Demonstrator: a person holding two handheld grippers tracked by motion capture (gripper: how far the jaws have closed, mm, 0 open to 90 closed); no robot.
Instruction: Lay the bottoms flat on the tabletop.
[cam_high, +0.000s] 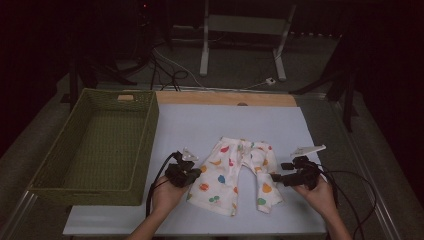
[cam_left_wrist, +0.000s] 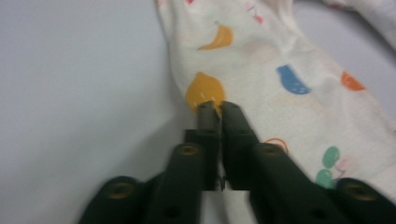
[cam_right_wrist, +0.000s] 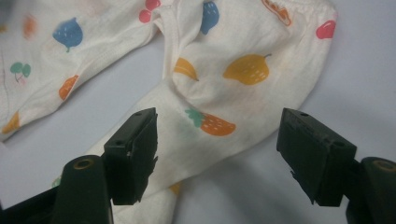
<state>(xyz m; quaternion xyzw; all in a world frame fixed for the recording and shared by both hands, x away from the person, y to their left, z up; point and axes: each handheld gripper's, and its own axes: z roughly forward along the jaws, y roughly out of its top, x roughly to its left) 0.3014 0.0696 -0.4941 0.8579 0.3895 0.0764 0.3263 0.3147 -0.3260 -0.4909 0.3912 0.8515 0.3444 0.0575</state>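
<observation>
A small pair of white pants (cam_high: 235, 175) printed with coloured fruit lies flat on the white mat (cam_high: 200, 120), legs toward me. In the left gripper view, my left gripper (cam_left_wrist: 218, 108) has its jaws pressed together on the outer edge of one leg (cam_left_wrist: 280, 70), right at an orange print. From above, that gripper (cam_high: 197, 172) sits at the garment's left side. My right gripper (cam_high: 280, 171) rests at the other leg, its jaws wide apart. In the right gripper view the fabric (cam_right_wrist: 243, 70) lies beyond and between the fingertips of that gripper (cam_right_wrist: 218, 116), untouched.
A green woven basket (cam_high: 150, 125) stands on the left, its near wall close to my left hand. The mat covers a wooden table (cam_high: 225, 97). Cables trail from both grippers off the front edge. Stands and cords sit on the floor behind.
</observation>
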